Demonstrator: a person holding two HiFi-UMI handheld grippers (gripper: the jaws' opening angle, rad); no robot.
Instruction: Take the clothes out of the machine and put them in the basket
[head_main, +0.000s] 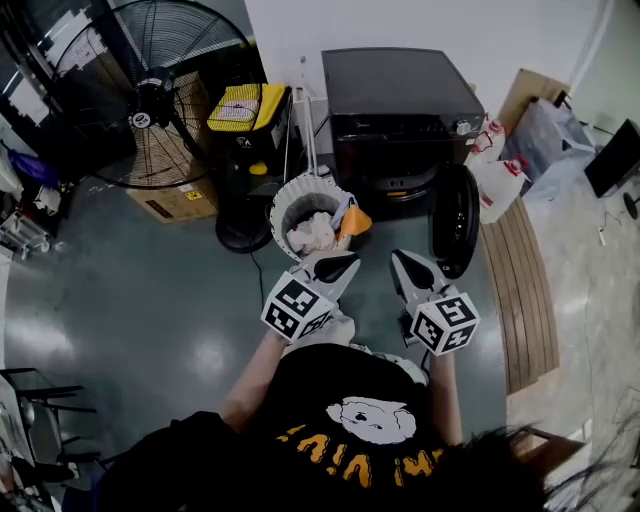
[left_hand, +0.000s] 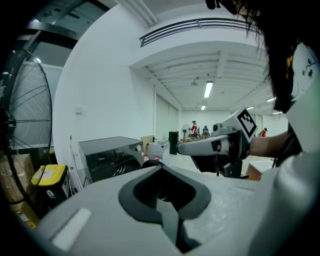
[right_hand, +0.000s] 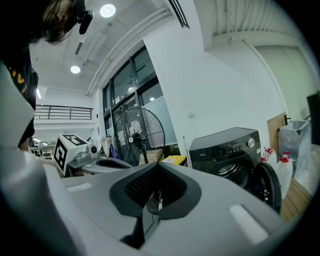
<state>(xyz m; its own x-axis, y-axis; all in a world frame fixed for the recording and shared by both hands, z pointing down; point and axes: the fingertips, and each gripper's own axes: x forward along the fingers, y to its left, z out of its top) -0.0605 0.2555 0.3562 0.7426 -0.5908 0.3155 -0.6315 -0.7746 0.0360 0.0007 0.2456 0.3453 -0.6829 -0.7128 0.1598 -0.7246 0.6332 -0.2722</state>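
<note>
A black front-loading washing machine stands against the far wall, its round door swung open to the right. To its left a white slatted basket holds pale clothes and an orange piece. My left gripper hangs just in front of the basket, shut and empty. My right gripper is beside it, near the open door, also shut with nothing in it. In the left gripper view the left gripper's pads meet. In the right gripper view the right gripper's pads meet too, with the machine ahead.
A large floor fan and a cardboard box stand at the left, with a yellow-topped black unit next to the basket. White bottles and a wooden strip lie right of the machine. The floor is grey concrete.
</note>
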